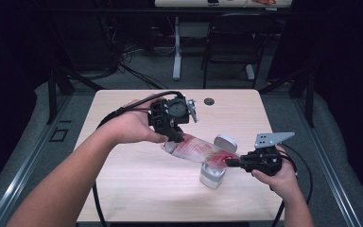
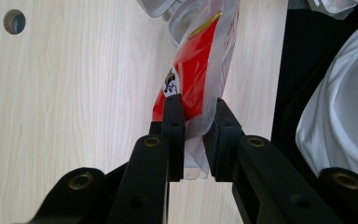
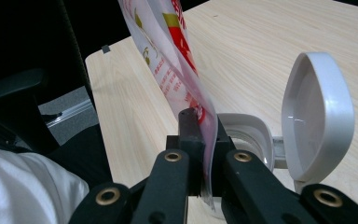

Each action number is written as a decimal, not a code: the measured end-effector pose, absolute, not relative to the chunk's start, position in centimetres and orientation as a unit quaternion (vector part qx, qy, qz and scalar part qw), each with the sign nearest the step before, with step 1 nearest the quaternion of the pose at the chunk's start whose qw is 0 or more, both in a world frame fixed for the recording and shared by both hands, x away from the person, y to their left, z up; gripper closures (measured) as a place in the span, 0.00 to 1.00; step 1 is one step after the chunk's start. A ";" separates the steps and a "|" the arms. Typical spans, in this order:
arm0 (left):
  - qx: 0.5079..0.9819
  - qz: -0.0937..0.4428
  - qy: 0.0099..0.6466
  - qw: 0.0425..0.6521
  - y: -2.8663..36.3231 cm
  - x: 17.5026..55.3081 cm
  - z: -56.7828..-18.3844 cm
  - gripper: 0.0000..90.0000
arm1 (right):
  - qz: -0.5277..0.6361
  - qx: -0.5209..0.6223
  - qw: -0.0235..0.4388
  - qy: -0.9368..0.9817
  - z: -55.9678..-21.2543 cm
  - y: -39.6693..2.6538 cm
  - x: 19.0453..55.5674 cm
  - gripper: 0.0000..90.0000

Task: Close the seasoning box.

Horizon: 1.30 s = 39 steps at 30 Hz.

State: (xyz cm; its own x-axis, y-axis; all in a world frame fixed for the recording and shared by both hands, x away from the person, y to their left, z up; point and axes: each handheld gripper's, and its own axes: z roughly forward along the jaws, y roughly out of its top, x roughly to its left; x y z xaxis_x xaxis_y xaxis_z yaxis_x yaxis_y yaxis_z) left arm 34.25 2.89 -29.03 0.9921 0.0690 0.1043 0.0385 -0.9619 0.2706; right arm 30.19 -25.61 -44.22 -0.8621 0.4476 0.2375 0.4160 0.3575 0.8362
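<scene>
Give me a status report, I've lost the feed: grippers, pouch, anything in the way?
Left gripper shut on pouch, upper end. Right gripper shut on lower end, over the open container. Lid flipped up, clear of the mouth.

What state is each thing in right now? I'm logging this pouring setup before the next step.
Plastic pouch: held at both ends, tilted, its lower end over the container.
Container: upright on the table, mouth uncovered.
Container lid: flipped open, standing up on its hinge.
Left gripper: shut on the pouch's upper end.
Right gripper: shut on the pouch's lower end.
</scene>
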 end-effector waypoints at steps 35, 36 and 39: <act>0.987 0.061 0.029 0.149 2.7 34.3 -28.7 0.89 | 0.506 0.277 0.038 0.816 -44.1 -25.7 30.3 1.00; 0.986 0.060 0.029 0.150 2.6 34.2 -28.7 0.89 | 0.506 0.276 0.037 0.817 -44.1 -25.8 30.3 0.99; 0.987 0.059 0.025 0.148 2.4 34.2 -28.6 0.89 | 0.504 0.275 0.032 0.818 -44.0 -26.1 30.2 1.00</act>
